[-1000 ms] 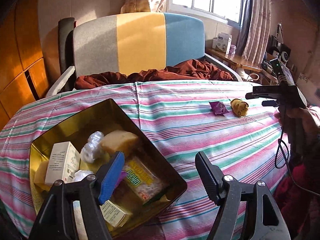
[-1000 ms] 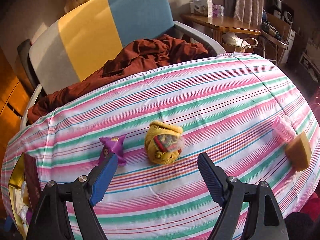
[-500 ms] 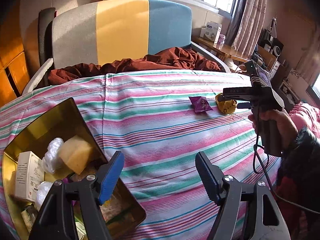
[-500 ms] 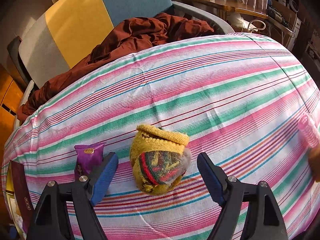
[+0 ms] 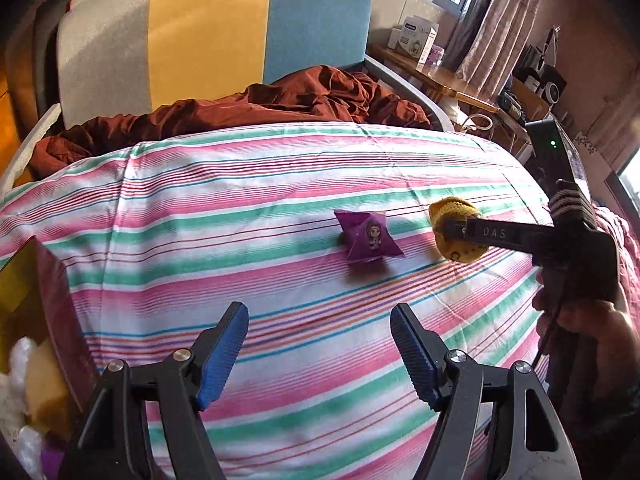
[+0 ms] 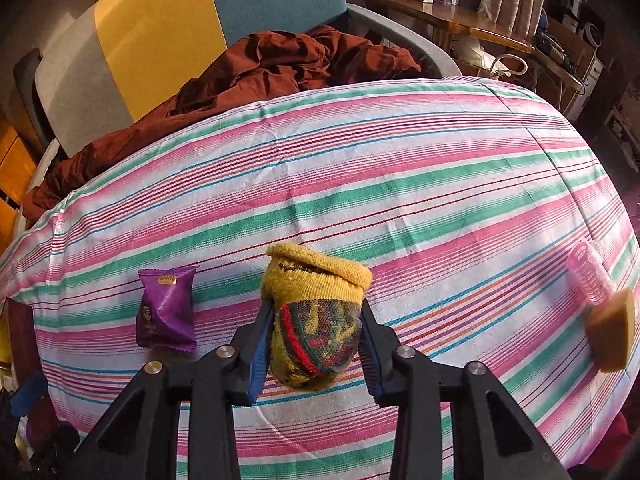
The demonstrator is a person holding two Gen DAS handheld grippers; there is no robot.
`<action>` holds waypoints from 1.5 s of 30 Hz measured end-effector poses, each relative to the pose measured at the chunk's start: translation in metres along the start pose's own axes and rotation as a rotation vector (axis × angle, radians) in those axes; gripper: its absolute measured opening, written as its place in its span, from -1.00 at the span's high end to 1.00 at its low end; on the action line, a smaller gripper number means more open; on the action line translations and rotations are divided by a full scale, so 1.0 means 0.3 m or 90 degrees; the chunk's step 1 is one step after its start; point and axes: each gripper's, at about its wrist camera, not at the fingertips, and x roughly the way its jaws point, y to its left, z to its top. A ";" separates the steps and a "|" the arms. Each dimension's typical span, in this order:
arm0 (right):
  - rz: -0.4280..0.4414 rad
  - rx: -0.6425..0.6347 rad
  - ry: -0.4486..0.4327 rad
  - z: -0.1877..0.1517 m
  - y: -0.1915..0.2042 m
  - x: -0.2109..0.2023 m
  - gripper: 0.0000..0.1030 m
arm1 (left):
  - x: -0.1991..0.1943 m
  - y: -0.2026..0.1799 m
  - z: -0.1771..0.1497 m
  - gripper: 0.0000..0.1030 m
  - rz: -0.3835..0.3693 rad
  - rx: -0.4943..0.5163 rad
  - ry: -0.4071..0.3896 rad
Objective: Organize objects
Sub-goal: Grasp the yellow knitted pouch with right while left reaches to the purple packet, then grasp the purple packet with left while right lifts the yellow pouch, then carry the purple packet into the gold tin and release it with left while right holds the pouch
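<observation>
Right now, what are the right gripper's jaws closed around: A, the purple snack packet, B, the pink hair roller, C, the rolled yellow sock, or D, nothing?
C: the right gripper has its jaws pressed against both sides of the rolled yellow sock, while the purple snack packet lies untouched beside it.

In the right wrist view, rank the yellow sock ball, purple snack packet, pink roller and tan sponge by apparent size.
1. Yellow sock ball, nearest the camera, so inflated.
2. Purple snack packet.
3. Tan sponge and pink roller: similar, warped at the fisheye edge, so unranked.
</observation>
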 end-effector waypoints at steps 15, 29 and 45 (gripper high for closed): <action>-0.013 0.036 0.029 0.012 -0.056 0.028 0.23 | 0.323 -0.132 0.194 -0.29 -0.001 0.058 0.055; -0.001 0.041 0.051 0.012 -0.076 0.083 -0.02 | 0.318 -0.099 0.090 0.30 0.024 0.085 0.020; 0.009 0.009 0.019 -0.016 -0.058 0.096 -0.47 | 0.100 -0.050 -0.246 0.30 0.073 0.065 -0.046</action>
